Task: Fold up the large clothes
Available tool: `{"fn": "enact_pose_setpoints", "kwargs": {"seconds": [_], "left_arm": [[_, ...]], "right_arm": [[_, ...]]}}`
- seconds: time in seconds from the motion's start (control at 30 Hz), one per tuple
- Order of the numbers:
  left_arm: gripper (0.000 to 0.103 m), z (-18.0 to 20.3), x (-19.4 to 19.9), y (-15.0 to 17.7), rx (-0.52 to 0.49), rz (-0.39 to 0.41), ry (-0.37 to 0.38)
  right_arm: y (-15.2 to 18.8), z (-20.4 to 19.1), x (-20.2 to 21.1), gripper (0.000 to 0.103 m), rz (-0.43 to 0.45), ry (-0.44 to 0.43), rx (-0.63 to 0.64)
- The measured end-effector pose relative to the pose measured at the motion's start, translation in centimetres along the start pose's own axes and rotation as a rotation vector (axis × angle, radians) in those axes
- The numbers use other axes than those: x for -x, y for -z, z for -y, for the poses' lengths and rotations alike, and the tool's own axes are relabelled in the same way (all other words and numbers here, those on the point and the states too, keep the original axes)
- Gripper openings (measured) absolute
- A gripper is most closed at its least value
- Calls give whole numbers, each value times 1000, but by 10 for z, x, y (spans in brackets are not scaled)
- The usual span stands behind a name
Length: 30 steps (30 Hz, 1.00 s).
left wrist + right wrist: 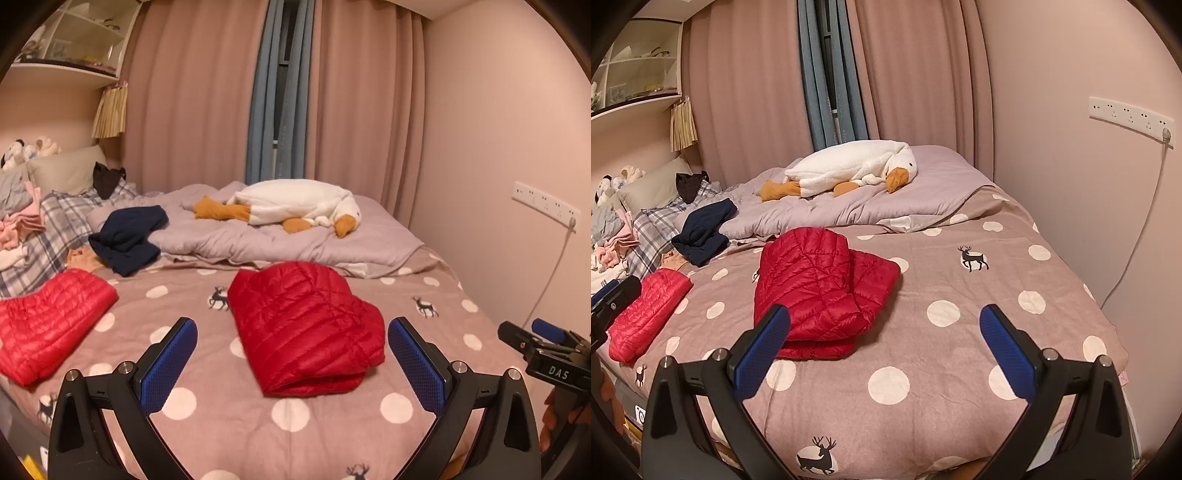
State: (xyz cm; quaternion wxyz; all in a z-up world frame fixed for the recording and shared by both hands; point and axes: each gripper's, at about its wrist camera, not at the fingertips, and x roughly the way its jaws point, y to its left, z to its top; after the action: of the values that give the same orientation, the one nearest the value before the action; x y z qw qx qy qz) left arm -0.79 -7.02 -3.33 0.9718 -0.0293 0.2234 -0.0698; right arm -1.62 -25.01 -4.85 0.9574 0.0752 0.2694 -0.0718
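Observation:
A folded dark red quilted jacket (pixel 306 328) (pixel 820 288) lies on the polka-dot bed sheet (pixel 229 410) (pixel 923 354). A second, brighter red quilted jacket (pixel 48 321) (pixel 646 314) lies folded at the bed's left edge. My left gripper (pixel 291 354) is open above the near side of the bed, its blue pads on either side of the dark red jacket without touching it. My right gripper (pixel 884 343) is open too, to the right of that jacket, with nothing between its fingers. The right gripper (pixel 543 350) also shows at the right edge of the left wrist view.
A crumpled navy garment (pixel 129 236) (pixel 701 232) lies behind the jackets beside a lilac duvet (pixel 295 236) (pixel 886 199) with a plush goose (pixel 295 203) (pixel 849 166). Plaid pillows and loose clothes (pixel 22 218) pile at the left. A pink wall with a socket strip (pixel 1130 116) bounds the right.

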Motion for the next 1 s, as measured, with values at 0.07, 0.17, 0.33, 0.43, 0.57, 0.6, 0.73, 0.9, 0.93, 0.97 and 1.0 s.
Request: {"fn": "enact_pose_setpoints", "kwargs": {"seconds": [0.07,0.17,0.33,0.43,0.57,0.6,0.73,0.9,0.93,0.97,1.0], "left_arm": [[102,0,0,0,0,0,1],[102,0,0,0,-2,-1,-3],[102,-1,1,-1,0,1,1],[102,-1,2,-1,-3,1,-5],[102,-1,5,-1,2,-2,-2],[102,-1,5,-1,3,-3,2],[102,0,6,-1,-4,1,4],[102,0,7,-1,-7,1,8],[102,0,7,-1,-8,0,8],[102,0,7,-1,-9,1,7],[102,0,7,-1,-9,0,6]], "right_arm": [[0,0,1,103,1,-5,-3],[1,-2,1,103,3,-4,-3],[0,-2,-1,103,1,-7,0],[0,-2,-2,103,-2,-8,-1],[0,-2,-2,103,2,-12,-2],[0,-3,-2,103,3,-13,-2],[1,-6,-2,103,2,-13,9],[2,-6,0,103,6,-10,1],[2,-5,0,103,5,-8,0],[2,-4,0,103,6,-6,-1],[3,-4,1,103,6,-5,-2]]}}
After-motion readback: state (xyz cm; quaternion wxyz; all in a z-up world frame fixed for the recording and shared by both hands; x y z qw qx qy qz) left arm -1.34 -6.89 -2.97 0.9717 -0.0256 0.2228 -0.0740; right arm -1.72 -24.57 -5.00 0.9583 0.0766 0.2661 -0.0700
